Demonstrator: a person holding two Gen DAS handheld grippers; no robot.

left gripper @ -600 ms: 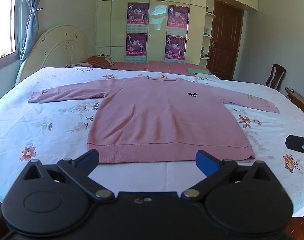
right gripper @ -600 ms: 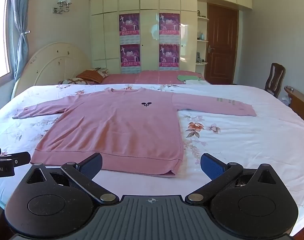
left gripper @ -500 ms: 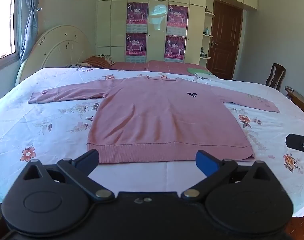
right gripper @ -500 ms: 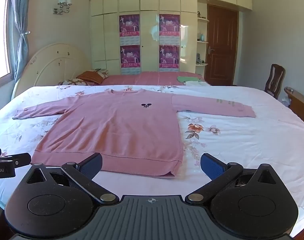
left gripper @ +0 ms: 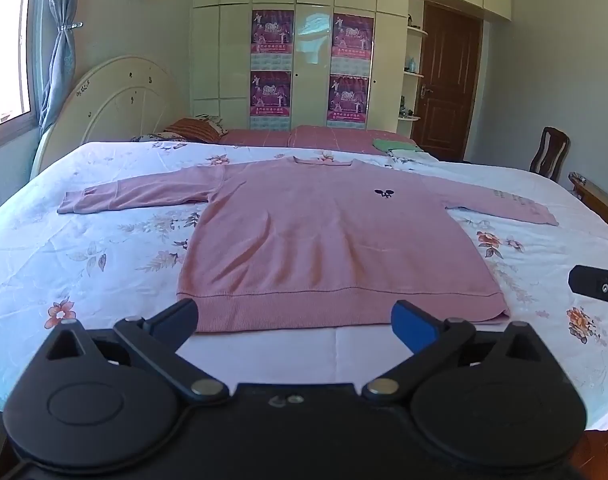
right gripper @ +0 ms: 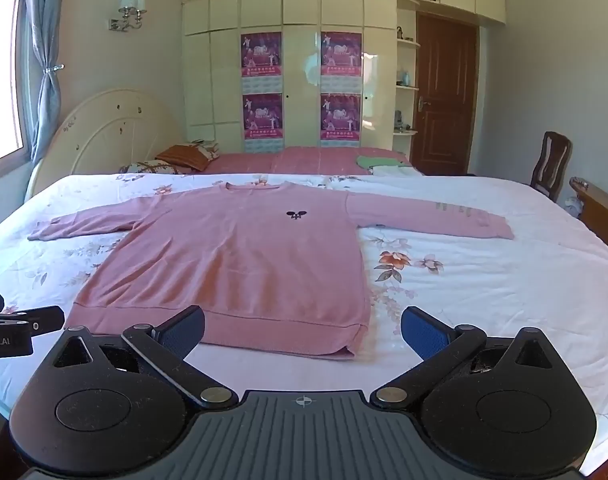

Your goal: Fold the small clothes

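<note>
I see the pink sweater (left gripper: 336, 240) flat on the bed (left gripper: 64, 264), sleeves out. My left gripper (left gripper: 294, 322) and right gripper (right gripper: 303, 330) fingers spread wide, holding nothing.

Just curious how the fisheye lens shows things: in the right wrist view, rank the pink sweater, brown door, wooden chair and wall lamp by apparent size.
1. pink sweater
2. brown door
3. wooden chair
4. wall lamp
The sweater's nearness exaggerates it.

Sweater (left gripper: 336, 240): matt pink knit, ribbed hem. Sheet (left gripper: 84, 256): thin floral cloth, showing creases. Wardrobe (right gripper: 304, 72): glossy cream panels, reflecting light. Door (right gripper: 444, 96): brown wood. Right gripper (right gripper: 302, 332): matt black plastic, metal pivots, blue textured pads (right gripper: 422, 334).
</note>
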